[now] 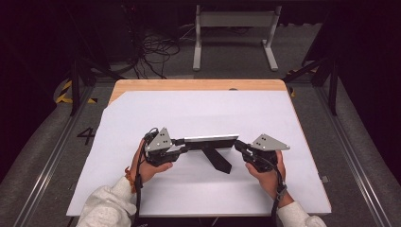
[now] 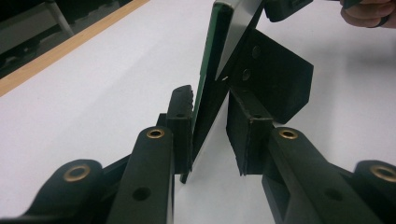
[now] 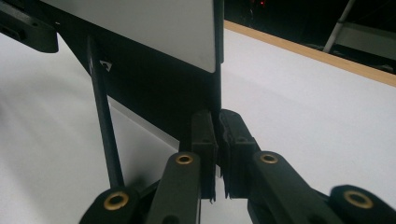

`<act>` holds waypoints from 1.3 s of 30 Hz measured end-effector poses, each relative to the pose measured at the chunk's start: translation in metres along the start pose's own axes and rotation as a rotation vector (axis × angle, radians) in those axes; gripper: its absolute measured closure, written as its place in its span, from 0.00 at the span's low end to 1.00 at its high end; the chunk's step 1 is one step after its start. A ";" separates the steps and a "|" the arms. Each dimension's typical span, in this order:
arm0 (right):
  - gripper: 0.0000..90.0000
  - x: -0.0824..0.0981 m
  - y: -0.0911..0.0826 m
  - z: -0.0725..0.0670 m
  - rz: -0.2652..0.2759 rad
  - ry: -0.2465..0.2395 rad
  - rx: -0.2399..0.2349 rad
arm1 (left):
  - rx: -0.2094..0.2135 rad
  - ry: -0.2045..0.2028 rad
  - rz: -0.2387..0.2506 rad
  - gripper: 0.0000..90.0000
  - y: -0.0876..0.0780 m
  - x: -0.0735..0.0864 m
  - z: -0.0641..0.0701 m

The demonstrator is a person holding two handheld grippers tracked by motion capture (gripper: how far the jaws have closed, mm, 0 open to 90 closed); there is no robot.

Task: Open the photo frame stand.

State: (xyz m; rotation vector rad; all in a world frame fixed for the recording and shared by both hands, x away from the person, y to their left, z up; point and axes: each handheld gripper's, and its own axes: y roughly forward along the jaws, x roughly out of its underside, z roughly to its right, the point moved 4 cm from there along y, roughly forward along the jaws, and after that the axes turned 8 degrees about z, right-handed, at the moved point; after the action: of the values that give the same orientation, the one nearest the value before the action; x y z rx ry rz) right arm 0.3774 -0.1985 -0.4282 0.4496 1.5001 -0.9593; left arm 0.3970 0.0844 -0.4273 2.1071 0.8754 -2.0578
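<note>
I start with the wooden table (image 1: 198, 85) under its big white sheet cover (image 1: 189, 113), which takes up most of my high view; beyond it sit a grey metal stand (image 1: 234, 33) and a tangle of dark cables (image 1: 151, 49) on the floor. Near the front middle of the sheet I have the thin rectangular panel with a pale grey face and dark edges (image 1: 210, 139), standing on its long edge, with its black folding prop leg (image 1: 217, 160) splayed out toward me onto the sheet. My left gripper (image 1: 182, 143) is at the panel's left end: in the left gripper view the panel's green-tinted edge (image 2: 205, 93) runs between the jaws, one pad against it, the other a small gap off, so I judge this side not yet clamped. My right gripper (image 1: 239, 144) is at the right end, and the right gripper view shows its jaws pinched almost together on the panel's thin edge (image 3: 217, 88). As I read it, the panel is upright and the leg is out; what seems left is settling it on that leg so it stands alone, then letting go on both sides.
</note>
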 end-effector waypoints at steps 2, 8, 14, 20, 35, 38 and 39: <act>0.96 0.000 -0.002 0.001 -0.005 -0.004 0.006 | -0.003 0.000 -0.002 0.81 0.000 0.000 0.000; 1.00 -0.011 -0.026 0.003 0.019 -0.012 -0.011 | -0.014 0.014 -0.010 0.84 0.000 -0.001 0.001; 1.00 -0.012 -0.019 -0.005 0.002 -0.045 -0.010 | -0.009 0.018 -0.019 0.83 -0.003 -0.001 0.004; 1.00 -0.016 -0.008 -0.010 -0.002 -0.068 0.003 | -0.015 0.025 -0.028 0.84 -0.006 -0.001 0.008; 1.00 -0.017 0.010 -0.003 0.035 -0.042 0.028 | -0.004 0.067 -0.054 0.88 -0.010 -0.004 0.029; 1.00 -0.017 0.012 -0.005 0.040 -0.039 0.019 | 0.000 0.072 -0.055 0.88 -0.009 -0.004 0.031; 1.00 -0.017 0.012 -0.005 0.040 -0.039 0.019 | -0.005 0.082 -0.060 0.88 -0.009 -0.004 0.032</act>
State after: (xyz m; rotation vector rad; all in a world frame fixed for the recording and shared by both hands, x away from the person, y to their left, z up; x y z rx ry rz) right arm 0.3867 -0.1832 -0.4160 0.4709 1.4427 -0.9464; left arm 0.3647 0.0764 -0.4235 2.2036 0.9641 -2.0071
